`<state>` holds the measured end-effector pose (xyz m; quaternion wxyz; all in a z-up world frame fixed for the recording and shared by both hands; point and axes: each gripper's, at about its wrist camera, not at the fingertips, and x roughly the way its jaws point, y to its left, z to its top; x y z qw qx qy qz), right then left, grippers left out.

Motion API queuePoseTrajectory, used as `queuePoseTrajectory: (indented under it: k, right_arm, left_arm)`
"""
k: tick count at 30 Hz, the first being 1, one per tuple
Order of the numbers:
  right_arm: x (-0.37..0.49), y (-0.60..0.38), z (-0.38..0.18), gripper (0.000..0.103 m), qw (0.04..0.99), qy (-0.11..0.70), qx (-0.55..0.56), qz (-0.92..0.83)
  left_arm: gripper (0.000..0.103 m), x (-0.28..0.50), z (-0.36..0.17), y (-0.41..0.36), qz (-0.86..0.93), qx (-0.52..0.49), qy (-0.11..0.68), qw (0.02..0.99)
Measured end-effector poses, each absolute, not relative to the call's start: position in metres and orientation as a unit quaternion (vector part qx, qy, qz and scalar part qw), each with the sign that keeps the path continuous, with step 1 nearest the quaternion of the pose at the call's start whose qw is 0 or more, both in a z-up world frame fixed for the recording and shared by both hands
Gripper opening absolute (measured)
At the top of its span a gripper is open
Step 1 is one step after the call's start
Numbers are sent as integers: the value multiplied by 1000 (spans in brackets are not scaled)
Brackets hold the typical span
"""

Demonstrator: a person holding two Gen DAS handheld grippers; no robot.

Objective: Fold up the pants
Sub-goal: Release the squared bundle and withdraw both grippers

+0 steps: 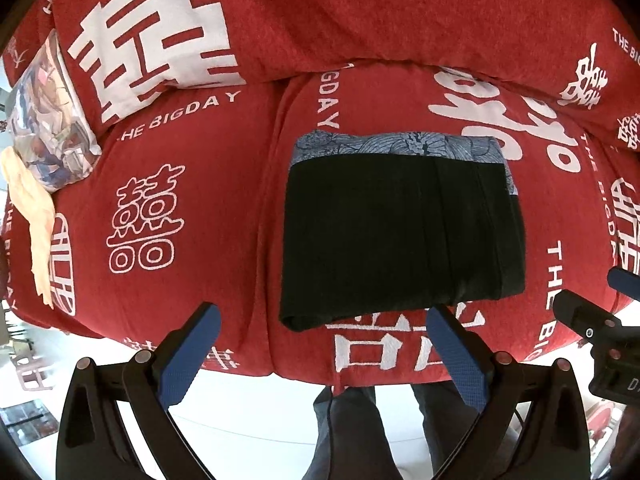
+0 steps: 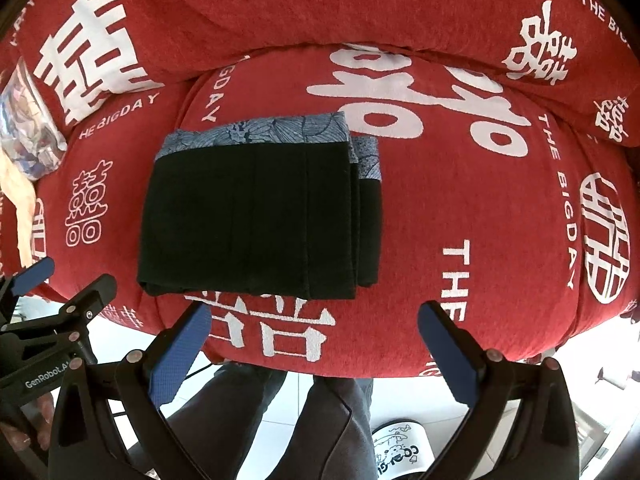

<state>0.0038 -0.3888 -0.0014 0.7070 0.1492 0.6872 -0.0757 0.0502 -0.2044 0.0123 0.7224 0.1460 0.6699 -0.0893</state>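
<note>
Looking forward and down along spread fingers, near the bed's point(image 1: 224, 200) front edge; sharing the folded pants point(image 1: 396, 228), offset right of left gripper point(image 1: 324, 344), left of right gripper point(image 2: 314, 340).

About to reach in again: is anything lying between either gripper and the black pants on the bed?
Nothing visible. The folded black pants lie alone on the red bedspread, with only bare cover between them and the open left gripper and open right gripper.
</note>
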Motion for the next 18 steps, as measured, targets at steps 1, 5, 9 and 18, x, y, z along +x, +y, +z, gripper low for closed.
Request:
queuePoseTrajectory:
  k: [1,5,9,18]
  right_arm:
    - [4,-389,-1,103,707,687,149,-76]
    - [5,-390,-1,103,707,687,149,-75]
    - [4,-389,-2,103,707,688,149,-75]
    - [4,-388,-3,103,706,688,150,-76]
  left_arm:
    - [103,50,12,-204,-89,147,669,723]
    - [103,50,12,-204,-90,147,670,722]
    - [103,51,12,-204,-91,147,670,722]
    - [103,52,13,-206,-102,154,667,722]
